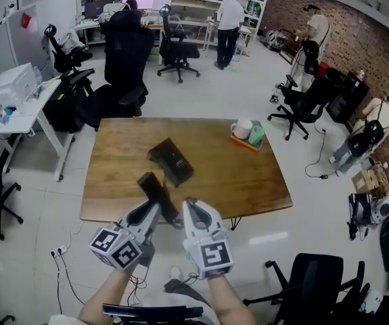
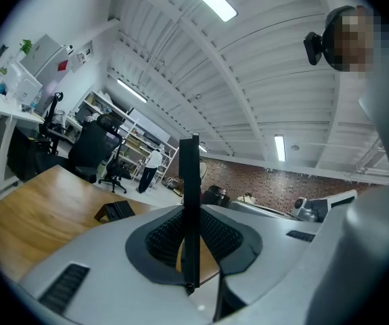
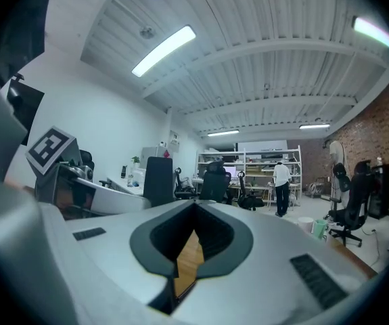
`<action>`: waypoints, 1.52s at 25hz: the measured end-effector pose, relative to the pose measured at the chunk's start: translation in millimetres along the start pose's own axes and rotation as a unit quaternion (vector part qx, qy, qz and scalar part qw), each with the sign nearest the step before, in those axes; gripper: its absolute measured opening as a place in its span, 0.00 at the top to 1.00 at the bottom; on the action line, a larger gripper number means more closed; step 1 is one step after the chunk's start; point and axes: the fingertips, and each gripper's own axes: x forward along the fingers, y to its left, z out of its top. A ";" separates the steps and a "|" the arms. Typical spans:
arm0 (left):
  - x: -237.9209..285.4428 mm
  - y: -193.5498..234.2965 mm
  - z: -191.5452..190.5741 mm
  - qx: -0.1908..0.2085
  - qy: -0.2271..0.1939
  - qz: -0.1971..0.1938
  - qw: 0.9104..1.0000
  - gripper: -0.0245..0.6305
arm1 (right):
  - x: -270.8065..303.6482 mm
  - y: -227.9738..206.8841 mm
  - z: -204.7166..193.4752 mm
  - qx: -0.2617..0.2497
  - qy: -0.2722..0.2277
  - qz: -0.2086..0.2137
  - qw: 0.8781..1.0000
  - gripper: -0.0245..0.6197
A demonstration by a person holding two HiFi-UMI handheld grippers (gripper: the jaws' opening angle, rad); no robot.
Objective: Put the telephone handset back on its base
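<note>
The black handset point(image 1: 159, 193) hangs just above the near edge of the wooden table point(image 1: 235, 175), with my left gripper point(image 1: 157, 208) shut on it. In the left gripper view the handset point(image 2: 190, 202) stands edge-on, pinched between both pads of the left gripper point(image 2: 191, 252). The black telephone base point(image 1: 171, 161) lies on the table a little beyond the handset, and it shows small and apart in the left gripper view point(image 2: 115, 210). My right gripper point(image 1: 191, 206) sits next to the left one at the table's near edge. Its jaws point(image 3: 193, 212) stand together with nothing between them.
An orange tray point(image 1: 243, 143) with a white cup point(image 1: 241, 128) and a green cup point(image 1: 256, 135) sits at the table's far right corner. Black office chairs point(image 1: 125, 59) stand behind the table and one point(image 1: 316, 283) at my right. A person point(image 1: 229, 20) stands far back.
</note>
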 end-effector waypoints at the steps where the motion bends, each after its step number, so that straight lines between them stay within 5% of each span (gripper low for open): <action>1: 5.2 4.5 -1.3 -0.002 0.002 0.005 1.000 0.87 | 4.3 -4.0 -1.7 0.001 0.002 0.002 1.000 0.96; 25: 119.6 134.3 -88.7 -0.118 0.050 0.071 0.989 0.87 | 82.1 -73.2 -57.3 0.025 0.040 0.056 0.997 0.95; 38: 149.5 198.5 -124.3 -0.188 0.060 0.097 0.975 0.87 | 106.8 -90.4 -93.8 0.029 0.074 0.066 0.995 0.96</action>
